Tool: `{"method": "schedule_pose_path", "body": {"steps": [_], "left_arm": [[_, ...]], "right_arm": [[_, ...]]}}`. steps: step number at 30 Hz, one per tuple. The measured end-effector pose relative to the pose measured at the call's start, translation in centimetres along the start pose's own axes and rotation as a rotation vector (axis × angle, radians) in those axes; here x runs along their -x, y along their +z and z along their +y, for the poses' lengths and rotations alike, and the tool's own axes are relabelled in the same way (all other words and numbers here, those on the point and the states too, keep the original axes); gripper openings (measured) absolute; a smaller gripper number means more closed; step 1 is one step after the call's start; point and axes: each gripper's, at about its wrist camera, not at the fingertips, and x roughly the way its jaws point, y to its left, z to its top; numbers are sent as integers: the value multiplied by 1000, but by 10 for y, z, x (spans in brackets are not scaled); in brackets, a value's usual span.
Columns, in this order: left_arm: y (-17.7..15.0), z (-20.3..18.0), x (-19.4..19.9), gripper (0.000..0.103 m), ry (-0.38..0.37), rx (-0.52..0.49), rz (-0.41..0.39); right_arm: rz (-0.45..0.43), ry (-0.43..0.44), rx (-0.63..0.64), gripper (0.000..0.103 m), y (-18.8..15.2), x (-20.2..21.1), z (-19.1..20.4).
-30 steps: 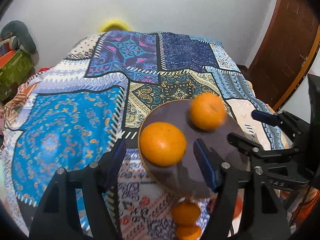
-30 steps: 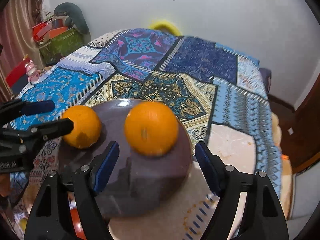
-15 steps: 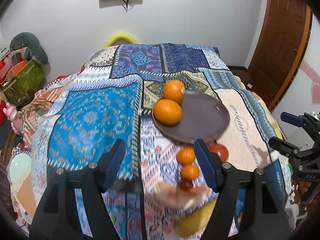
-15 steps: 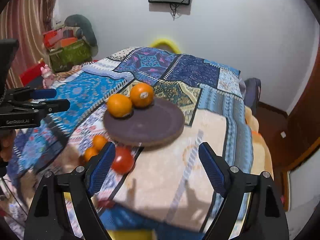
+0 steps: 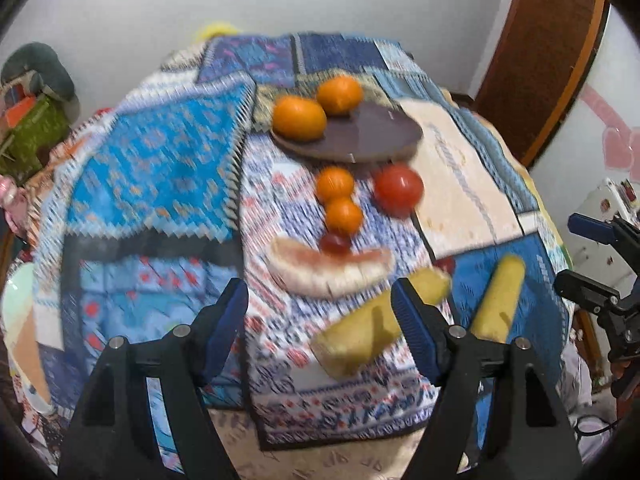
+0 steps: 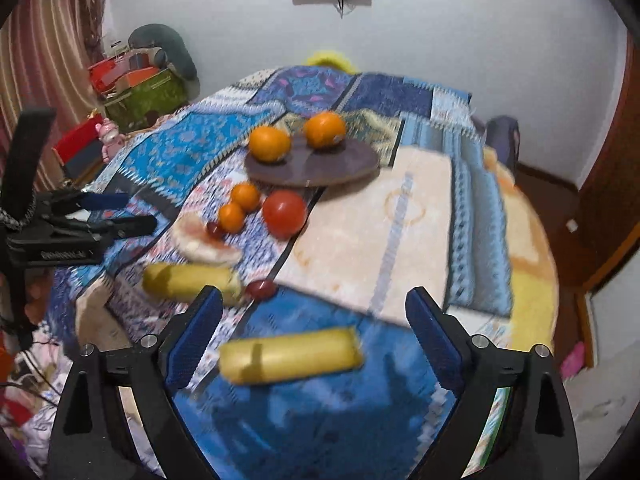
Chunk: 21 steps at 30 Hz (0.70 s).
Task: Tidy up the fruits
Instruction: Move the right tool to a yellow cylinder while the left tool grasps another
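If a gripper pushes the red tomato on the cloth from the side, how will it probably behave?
The red tomato looks round and smooth, so it would probably roll, perhaps toward the two small oranges beside it. Its glossy skin may slip between hard pads. The patterned cloth under it looks soft, which might slow the rolling.

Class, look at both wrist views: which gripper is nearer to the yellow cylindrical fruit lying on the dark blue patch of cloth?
Right. The right gripper hangs open directly over that yellow cylindrical fruit; the left gripper frames the patterned cloth and the other yellow fruit, off to one side.

Two oranges [image 5: 316,107] on plate [image 5: 372,136]; other fruit beside.
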Motion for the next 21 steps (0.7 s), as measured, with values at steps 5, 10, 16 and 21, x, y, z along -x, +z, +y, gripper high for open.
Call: {"method": "schedule_pose_path", "body": {"steps": [5, 10, 16, 21], "left_arm": [[-17, -9, -16, 74, -18, -29, 55], [-22, -11, -27, 74, -47, -23, 82], [-23, -19, -33, 70, -74, -28, 89], [-26, -28, -29, 57, -72, -55, 91]], "right_arm": [[97, 56, -30, 94, -22, -18, 7], [178, 95, -26, 94, -32, -40, 16], [198, 58, -4, 96, -41, -54, 19], [163, 39, -6, 78, -37, -50, -1]]}}
